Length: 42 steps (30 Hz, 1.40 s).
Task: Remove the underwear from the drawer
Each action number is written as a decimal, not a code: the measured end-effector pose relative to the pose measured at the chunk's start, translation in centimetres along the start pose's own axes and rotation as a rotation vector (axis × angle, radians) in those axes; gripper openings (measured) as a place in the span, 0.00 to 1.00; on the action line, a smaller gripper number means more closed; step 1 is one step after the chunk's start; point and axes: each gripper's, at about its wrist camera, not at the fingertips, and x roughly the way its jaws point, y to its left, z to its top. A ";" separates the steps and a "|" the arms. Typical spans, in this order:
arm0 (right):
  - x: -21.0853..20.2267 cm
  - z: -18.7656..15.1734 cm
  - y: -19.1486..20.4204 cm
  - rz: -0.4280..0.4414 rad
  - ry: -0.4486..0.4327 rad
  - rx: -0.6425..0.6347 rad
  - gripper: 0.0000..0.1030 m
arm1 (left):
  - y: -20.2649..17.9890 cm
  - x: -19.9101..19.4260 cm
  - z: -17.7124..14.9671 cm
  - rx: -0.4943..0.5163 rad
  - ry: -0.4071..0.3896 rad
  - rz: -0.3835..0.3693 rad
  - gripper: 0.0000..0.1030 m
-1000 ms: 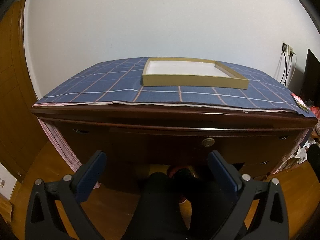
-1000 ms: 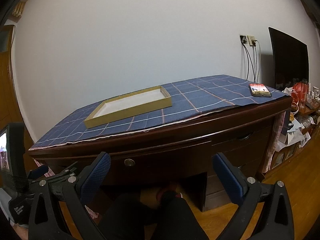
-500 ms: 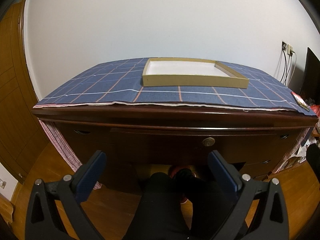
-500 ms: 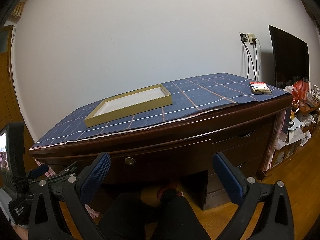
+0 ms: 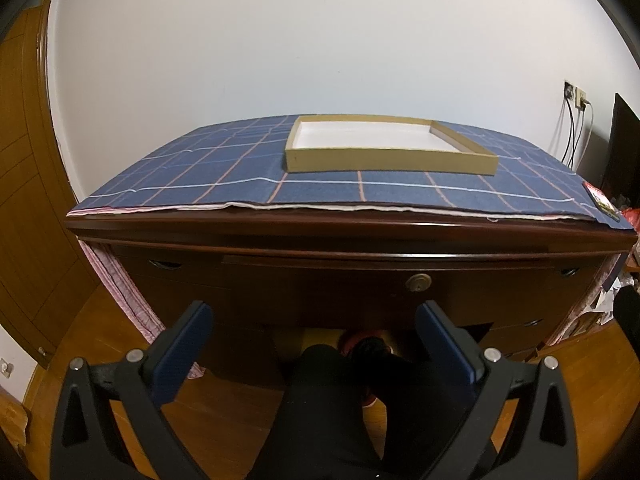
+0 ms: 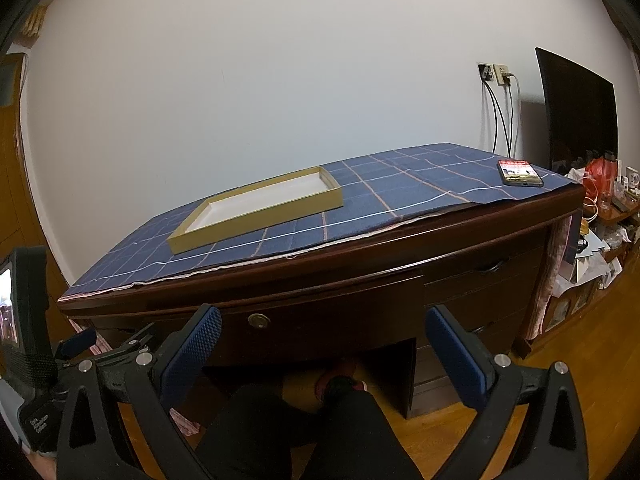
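Note:
A dark wooden desk stands before me with its centre drawer (image 5: 360,280) shut; a round brass lock (image 5: 418,282) sits on the drawer front, and it also shows in the right wrist view (image 6: 258,320). No underwear is visible. My left gripper (image 5: 316,320) is open and empty, held in front of the drawer, apart from it. My right gripper (image 6: 324,324) is open and empty, also short of the desk front. The left gripper's body shows at the left edge of the right wrist view (image 6: 80,360).
A blue checked cloth (image 5: 200,176) covers the desk top, with a shallow tan tray (image 5: 390,148) on it and a phone (image 6: 519,173) at the right end. Side drawers (image 6: 480,280) are shut. The person's dark-clad legs (image 5: 340,412) fill the kneehole. A TV (image 6: 580,120) stands at right.
Almost nothing has changed. The right wrist view has shifted very slightly; both grippers stay open in front of the shut drawer.

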 end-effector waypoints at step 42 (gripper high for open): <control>1.2 0.3 -2.3 -0.056 -0.012 0.014 1.00 | -1.8 1.2 -0.6 0.056 -0.020 -0.031 1.00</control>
